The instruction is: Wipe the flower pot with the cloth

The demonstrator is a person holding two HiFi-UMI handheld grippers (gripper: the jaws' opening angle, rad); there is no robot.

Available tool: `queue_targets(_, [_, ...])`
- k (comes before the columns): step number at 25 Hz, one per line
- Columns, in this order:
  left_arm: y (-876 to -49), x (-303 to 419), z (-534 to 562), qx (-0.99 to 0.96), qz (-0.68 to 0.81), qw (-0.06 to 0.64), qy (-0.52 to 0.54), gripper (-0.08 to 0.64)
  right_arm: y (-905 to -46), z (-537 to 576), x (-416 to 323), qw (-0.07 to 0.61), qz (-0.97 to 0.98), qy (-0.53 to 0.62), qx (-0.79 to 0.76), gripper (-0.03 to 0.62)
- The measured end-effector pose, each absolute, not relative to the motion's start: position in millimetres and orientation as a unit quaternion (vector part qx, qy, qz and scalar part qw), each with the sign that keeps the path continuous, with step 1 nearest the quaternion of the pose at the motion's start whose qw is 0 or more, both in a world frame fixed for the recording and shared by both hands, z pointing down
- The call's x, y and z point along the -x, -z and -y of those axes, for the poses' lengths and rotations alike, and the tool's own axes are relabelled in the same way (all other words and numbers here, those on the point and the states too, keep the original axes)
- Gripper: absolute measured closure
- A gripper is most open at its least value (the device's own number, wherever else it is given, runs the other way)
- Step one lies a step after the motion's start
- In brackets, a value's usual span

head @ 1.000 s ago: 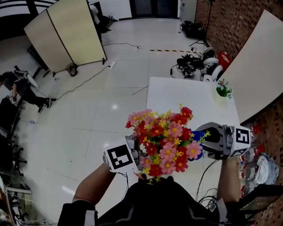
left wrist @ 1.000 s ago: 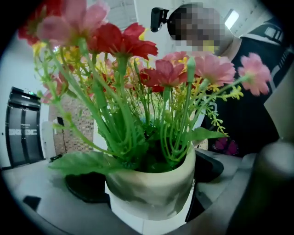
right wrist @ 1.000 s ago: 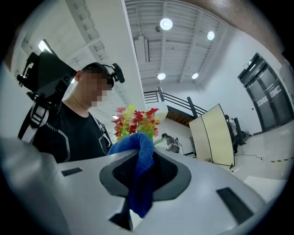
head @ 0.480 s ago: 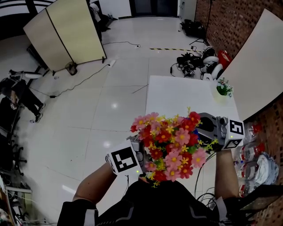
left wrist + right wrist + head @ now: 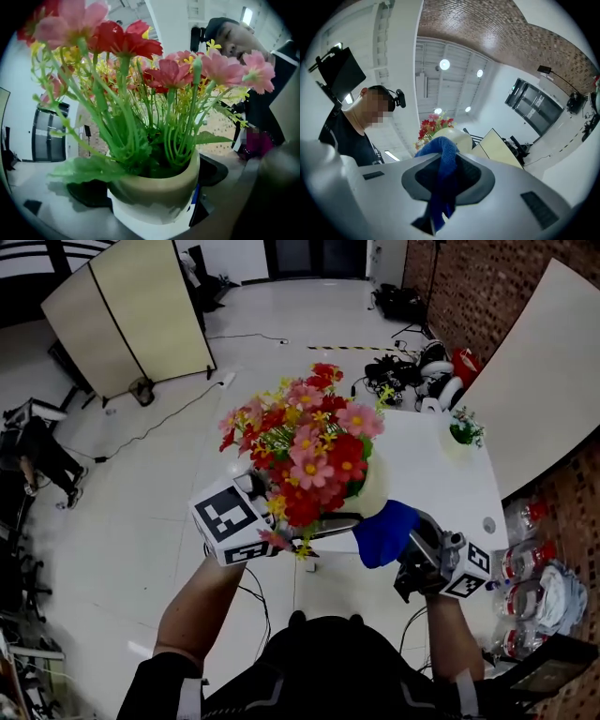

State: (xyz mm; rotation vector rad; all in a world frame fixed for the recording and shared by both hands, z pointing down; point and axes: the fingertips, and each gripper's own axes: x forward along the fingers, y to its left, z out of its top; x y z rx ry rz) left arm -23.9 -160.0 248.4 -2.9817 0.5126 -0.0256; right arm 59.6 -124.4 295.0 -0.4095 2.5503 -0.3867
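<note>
My left claw (image 5: 311, 525) is closed on the flower pot (image 5: 154, 199). In the left gripper view its two dark jaws stand one at each side of the cream wall, pressing it just under the rim, and the pot fills the gap between them. The pot is held up in the air, and in the head view it shows in front of the white surface (image 5: 427, 474). Its red, pink and yellow flowers (image 5: 300, 442) lean up and to my left. My right claw (image 5: 407, 542) is clamped on the blue cloth (image 5: 382, 532). In the right gripper view the cloth comes up between the jaws and its folded end points at the pot. The cloth is at the lower right side of the pot, touching it or just beside it; I cannot tell which.
</note>
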Motion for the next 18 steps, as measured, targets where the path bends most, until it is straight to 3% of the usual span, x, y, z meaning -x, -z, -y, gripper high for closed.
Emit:
queue_targets(9, [-250.4, -29.7, 137.5, 0.991, -0.125, 0.056, -0.002, 0.015, -297.1, 155.3, -69.3, 0.293, -0.924, 0.162, 0.186, 0.538])
queue_targets(18, [-241.7, -12.3, 134.7, 0.989, -0.147, 0.032, -0.011, 0.015, -293.8, 177.0, -46.7, 0.309, -0.908, 0.196, 0.204, 0.538])
